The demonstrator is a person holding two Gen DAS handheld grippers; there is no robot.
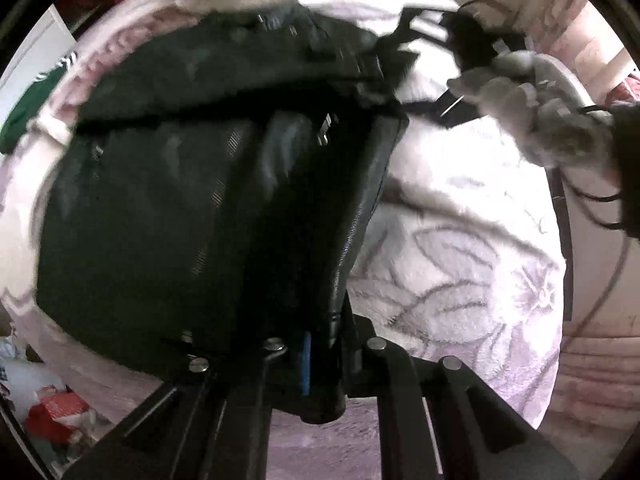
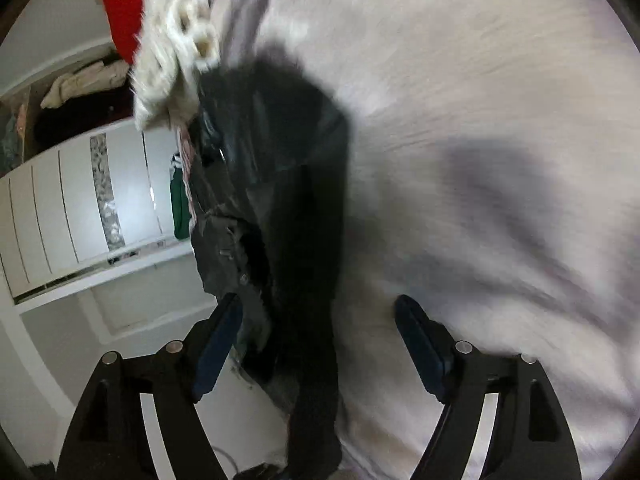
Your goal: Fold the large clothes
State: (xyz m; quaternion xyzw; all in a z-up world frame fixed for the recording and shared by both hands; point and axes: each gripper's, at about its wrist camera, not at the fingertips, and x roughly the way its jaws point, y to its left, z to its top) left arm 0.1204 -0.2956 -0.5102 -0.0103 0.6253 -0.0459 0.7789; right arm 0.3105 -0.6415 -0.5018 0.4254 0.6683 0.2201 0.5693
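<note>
A large black jacket [image 1: 180, 200] lies spread on a white and pink floral blanket [image 1: 460, 280] that covers the bed. My left gripper [image 1: 320, 364] points steeply down at the jacket's near edge and is shut on a bunched fold of it. At the jacket's far right corner, a hand in a fuzzy white glove [image 1: 540, 112] holds my right gripper [image 1: 404, 68]. In the right wrist view the right gripper [image 2: 320, 320] stands wide open. The jacket [image 2: 288, 200] runs between its fingers [image 2: 220, 332], and neither pad presses on it. The other gloved hand [image 2: 176, 40] shows beyond the jacket.
A white panelled wardrobe [image 2: 80, 208] stands beside the bed. A green garment [image 2: 180, 208] hangs at the bed's edge. Red fabric [image 2: 120, 8] lies at the far end. Bags and clutter [image 1: 52, 412] sit on the floor. A cable [image 1: 600, 300] trails off the right side.
</note>
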